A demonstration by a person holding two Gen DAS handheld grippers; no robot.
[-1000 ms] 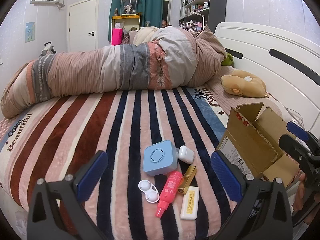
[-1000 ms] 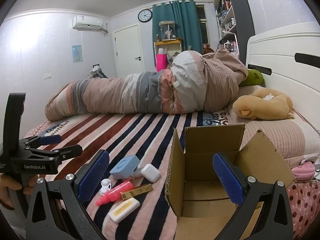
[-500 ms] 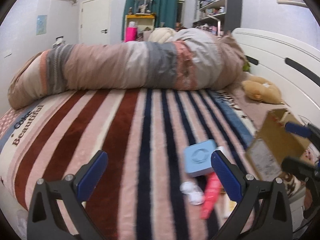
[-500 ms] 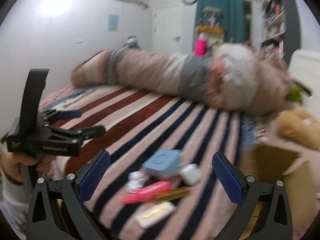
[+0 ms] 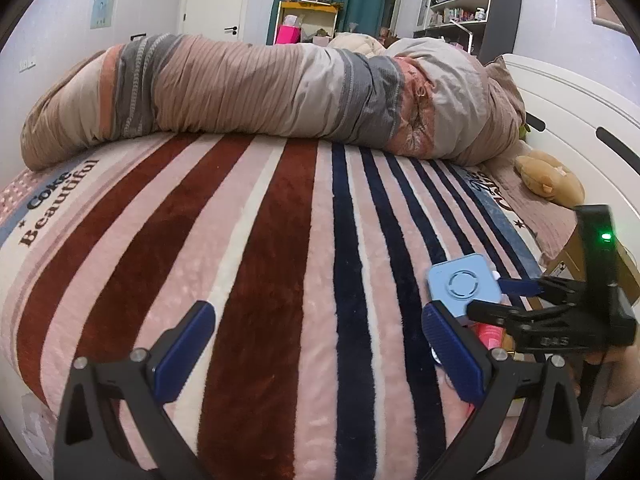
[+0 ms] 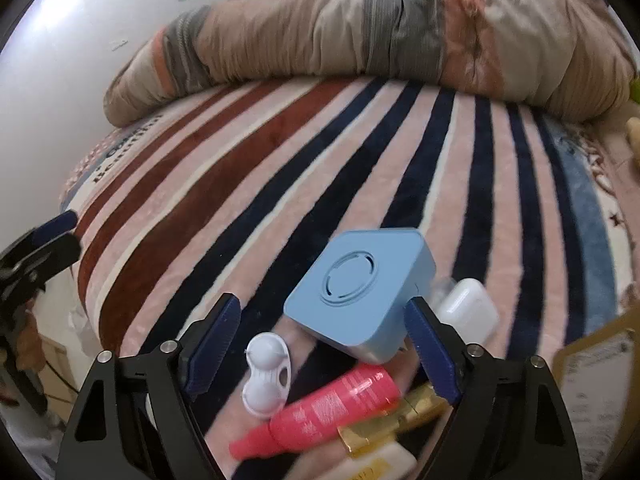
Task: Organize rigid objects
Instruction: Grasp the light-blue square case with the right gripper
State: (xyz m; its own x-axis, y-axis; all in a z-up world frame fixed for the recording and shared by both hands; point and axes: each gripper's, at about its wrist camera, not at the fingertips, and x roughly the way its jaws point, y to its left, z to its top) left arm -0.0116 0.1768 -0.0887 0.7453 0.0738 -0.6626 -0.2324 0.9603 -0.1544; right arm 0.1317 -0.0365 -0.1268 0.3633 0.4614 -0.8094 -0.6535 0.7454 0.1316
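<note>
Two tongs (image 5: 316, 354) (image 6: 322, 346) both apart, right just narrowing, one blue box (image 6: 360, 292), one pink bottle (image 6: 320, 412)

On the blanket (image 6: 280, 184), a square box (image 6: 360, 296) is set behind a bottle (image 6: 332, 404); a lens case (image 6: 266, 376) is placed left, an earbud case (image 6: 468, 312) right.

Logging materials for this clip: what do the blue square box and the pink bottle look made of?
Blue square box: likely matte moulded plastic, with even colour, rounded corners and an embossed ring. Pink bottle: probably glossy plastic, given the highlights, though blur leaves it open.
</note>
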